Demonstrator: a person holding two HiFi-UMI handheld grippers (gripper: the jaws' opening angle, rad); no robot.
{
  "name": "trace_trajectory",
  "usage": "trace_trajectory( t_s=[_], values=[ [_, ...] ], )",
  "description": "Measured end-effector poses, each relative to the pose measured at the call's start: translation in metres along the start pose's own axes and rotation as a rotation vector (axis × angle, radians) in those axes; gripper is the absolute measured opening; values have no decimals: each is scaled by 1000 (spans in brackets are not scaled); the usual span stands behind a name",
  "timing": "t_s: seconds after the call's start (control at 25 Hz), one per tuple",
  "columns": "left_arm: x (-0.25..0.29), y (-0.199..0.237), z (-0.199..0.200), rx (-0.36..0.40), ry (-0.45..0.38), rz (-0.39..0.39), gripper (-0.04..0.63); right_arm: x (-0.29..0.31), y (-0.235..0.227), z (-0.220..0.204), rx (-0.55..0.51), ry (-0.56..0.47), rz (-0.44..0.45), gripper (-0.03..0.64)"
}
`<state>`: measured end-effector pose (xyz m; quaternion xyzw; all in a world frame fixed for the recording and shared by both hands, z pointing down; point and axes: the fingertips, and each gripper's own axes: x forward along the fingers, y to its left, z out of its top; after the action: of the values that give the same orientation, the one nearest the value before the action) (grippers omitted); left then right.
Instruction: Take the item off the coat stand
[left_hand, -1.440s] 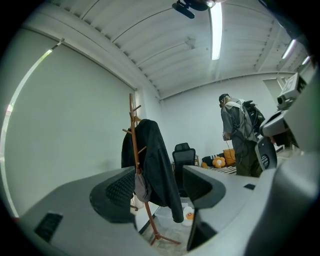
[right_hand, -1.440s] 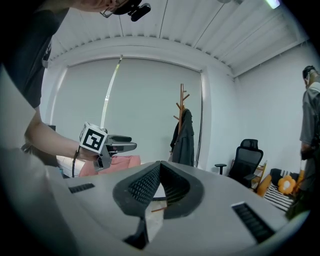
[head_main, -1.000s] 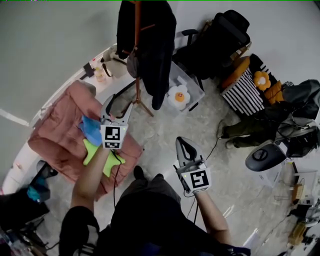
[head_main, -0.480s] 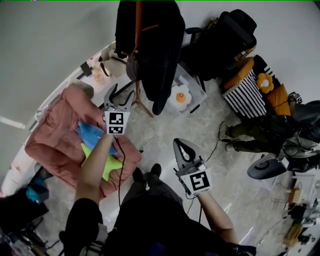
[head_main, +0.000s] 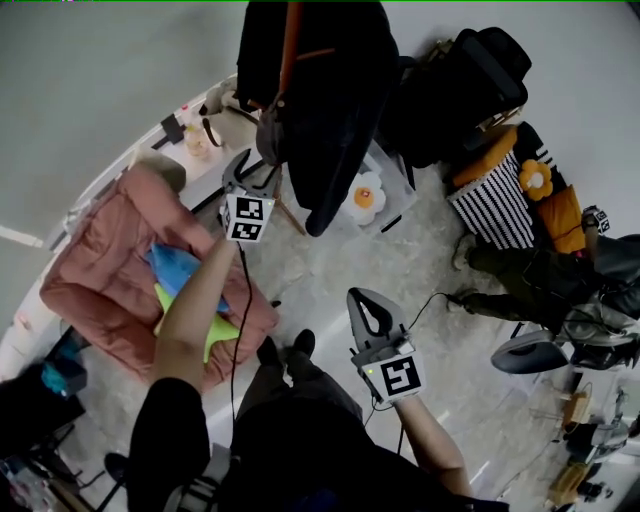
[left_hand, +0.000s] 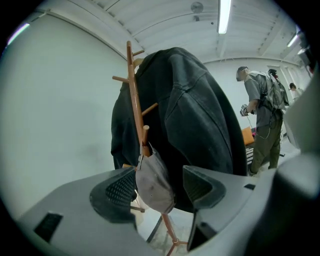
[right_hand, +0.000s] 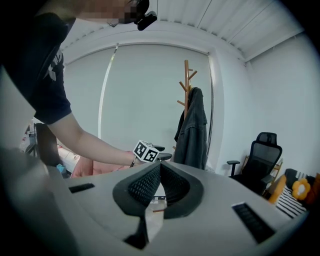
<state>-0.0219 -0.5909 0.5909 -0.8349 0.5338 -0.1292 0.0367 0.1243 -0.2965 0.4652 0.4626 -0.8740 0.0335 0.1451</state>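
The pale stone floor (head_main: 330, 260) is crowded around the coat stand (head_main: 290, 40): a pink padded seat (head_main: 100, 270) to the left, carrying a blue thing (head_main: 175, 268) and a yellow-green star-shaped thing (head_main: 215, 335), and a black office chair (head_main: 455, 90) to the right, with a striped cushion (head_main: 495, 205) below it. A flower-shaped plush (head_main: 365, 195) sits just beside the stand's foot. A dark jacket (head_main: 335, 90) drapes over most of the stand and hides its upper pegs from above. The grey cap (head_main: 268, 130) hangs on a lower peg at the jacket's left edge, pressed against the cloth. The left gripper (head_main: 252, 175) is raised near it on an outstretched arm, while the right gripper (head_main: 362, 305) is held low and well apart from the stand. The left gripper view alone shows the peg and the cap (left_hand: 154, 182) clearly: the cap lies in the wide gap between the left gripper's (left_hand: 159, 186) fingers, which are spread and clamp nothing, and whether they touch the cap cannot be told. That view also shows a person (left_hand: 262, 115) standing beyond the jacket (left_hand: 195, 115). The right gripper view shows the whole stand (right_hand: 187, 80) upright in the corner, the jacket (right_hand: 192, 130) hanging long, and the right gripper's (right_hand: 160, 172) fingers pressed together with nothing between them
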Motion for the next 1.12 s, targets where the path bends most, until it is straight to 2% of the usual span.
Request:
trace_trajectory(
  t_s=[0.48, 0.88, 1.04, 1.12],
  values=[
    [68, 7, -7, 41, 41, 19, 296, 0, -20, -27, 36, 65, -30, 19],
    [115, 14, -26, -12, 110, 30, 293, 18, -42, -34, 51, 97, -32, 20],
    [119, 15, -33, -30, 133, 34, 194, 18, -49, -41, 63, 109, -39, 20],
    [121, 17, -33, -19, 127, 40, 169, 19, -52, -43, 67, 112, -39, 19]
  ],
)
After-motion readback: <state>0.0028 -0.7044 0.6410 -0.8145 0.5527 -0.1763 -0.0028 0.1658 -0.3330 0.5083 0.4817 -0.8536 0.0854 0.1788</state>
